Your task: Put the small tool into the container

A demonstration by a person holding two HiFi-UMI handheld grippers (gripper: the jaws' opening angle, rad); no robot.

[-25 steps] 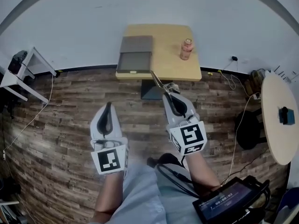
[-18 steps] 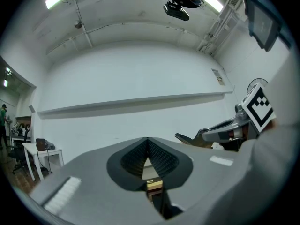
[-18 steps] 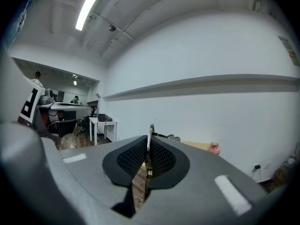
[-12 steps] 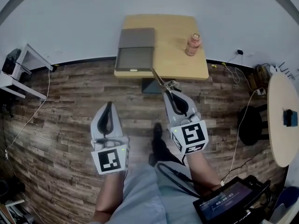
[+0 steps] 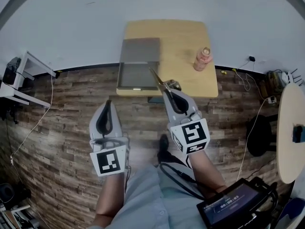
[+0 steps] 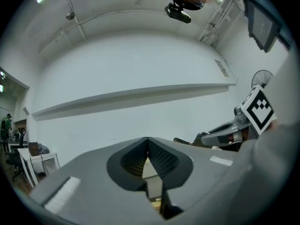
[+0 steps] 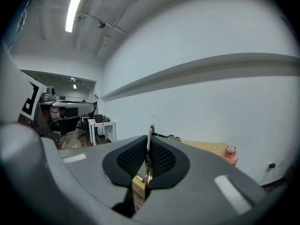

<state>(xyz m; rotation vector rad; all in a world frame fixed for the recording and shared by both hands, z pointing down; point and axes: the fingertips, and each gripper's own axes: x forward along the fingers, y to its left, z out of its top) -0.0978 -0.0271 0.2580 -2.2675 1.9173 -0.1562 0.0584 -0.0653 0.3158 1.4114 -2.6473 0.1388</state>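
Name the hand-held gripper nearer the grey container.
Right. The right hand-held gripper holds the small tool by the container; the left hand-held gripper hangs back over the floor.

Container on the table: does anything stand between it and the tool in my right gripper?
Nothing visible does. The small tool, clamped in the right gripper, points toward the container's near right corner. The bottle stands further right on the table, off that line.
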